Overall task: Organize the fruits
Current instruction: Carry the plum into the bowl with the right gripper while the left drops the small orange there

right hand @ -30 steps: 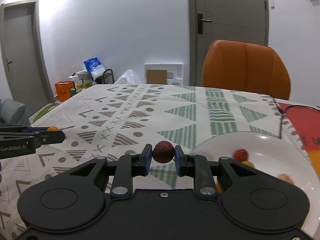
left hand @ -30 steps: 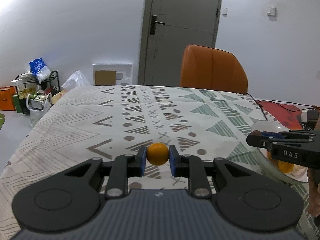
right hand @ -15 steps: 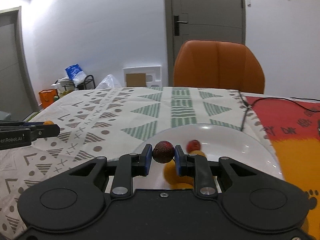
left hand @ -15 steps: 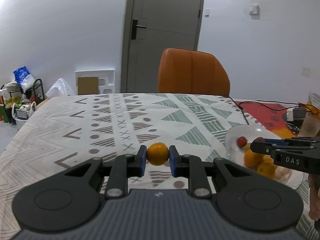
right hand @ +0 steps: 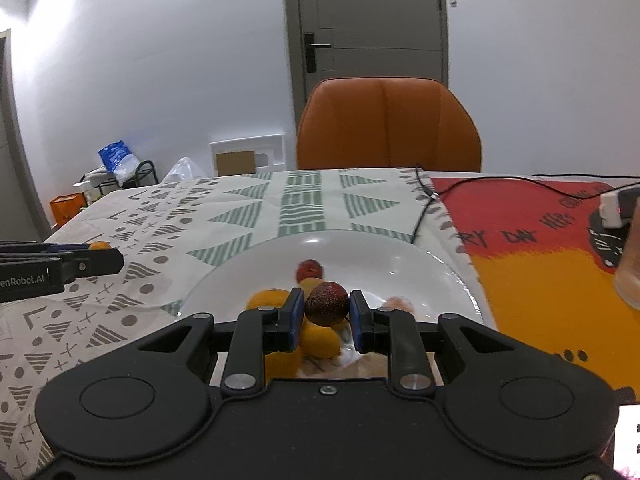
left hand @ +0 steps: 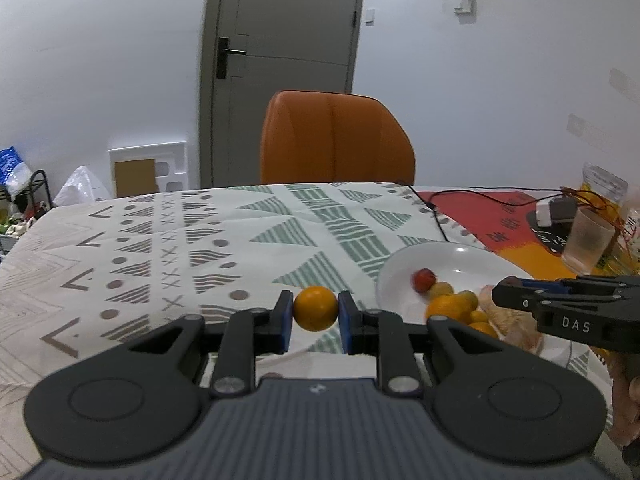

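A small orange fruit (left hand: pixel 315 308) sits pinched between the blue pads of the left gripper (left hand: pixel 315 314), above the patterned tablecloth (left hand: pixel 168 248). The right gripper (right hand: pixel 326 310) clamps a dark red fruit (right hand: pixel 326 309) over the white plate (right hand: pixel 400 264), where more fruits lie; in the left view, that plate is at three o'clock.

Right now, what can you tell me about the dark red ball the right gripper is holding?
The dark red fruit is small, round and speckled, with a rough-looking skin. The right gripper pinches it between its two blue pads, one on each side, so it hangs above the white plate, over the orange and yellow fruits lying there. Nothing but the pads appears to touch it.
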Demonstrator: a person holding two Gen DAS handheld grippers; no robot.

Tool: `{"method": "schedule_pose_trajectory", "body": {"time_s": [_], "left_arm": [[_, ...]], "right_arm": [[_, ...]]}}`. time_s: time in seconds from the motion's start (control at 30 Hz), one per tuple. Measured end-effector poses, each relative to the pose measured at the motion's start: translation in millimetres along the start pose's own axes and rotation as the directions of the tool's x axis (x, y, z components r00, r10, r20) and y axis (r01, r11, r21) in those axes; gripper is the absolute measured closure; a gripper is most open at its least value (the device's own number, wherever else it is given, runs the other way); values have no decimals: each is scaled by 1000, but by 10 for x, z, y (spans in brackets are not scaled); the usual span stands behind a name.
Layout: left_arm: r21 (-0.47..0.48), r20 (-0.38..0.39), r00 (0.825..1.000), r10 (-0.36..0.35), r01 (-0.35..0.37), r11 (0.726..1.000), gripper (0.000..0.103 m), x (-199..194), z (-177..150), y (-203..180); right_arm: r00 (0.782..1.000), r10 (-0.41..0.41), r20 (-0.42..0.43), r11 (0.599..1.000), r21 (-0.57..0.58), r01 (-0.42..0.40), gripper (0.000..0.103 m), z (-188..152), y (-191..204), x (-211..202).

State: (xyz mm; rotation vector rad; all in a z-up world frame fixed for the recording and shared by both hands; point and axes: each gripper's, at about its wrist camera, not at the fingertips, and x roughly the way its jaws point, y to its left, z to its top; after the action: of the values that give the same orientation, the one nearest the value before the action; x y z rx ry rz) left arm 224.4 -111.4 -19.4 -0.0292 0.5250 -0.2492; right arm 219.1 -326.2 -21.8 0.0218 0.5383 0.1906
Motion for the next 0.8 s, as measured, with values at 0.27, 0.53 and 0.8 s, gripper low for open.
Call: {"method": "schedule_pose_trajectory", "body": {"time_s": [0.27, 0.53, 0.8], "left_arm": [[28, -10, 999, -41, 42, 999, 81, 91, 13, -222], [58, -17, 997, -80, 80, 995, 81, 159, 35, -453], [85, -15, 996, -88, 89, 992, 78, 167, 36, -589]], "right_arm": [[999, -25, 25, 999, 33, 24, 61, -62, -160, -153], [999, -23, 37, 998, 57, 21, 61, -111, -234, -286], [999, -26, 34, 997, 75, 23, 59, -179, -279, -351]]}}
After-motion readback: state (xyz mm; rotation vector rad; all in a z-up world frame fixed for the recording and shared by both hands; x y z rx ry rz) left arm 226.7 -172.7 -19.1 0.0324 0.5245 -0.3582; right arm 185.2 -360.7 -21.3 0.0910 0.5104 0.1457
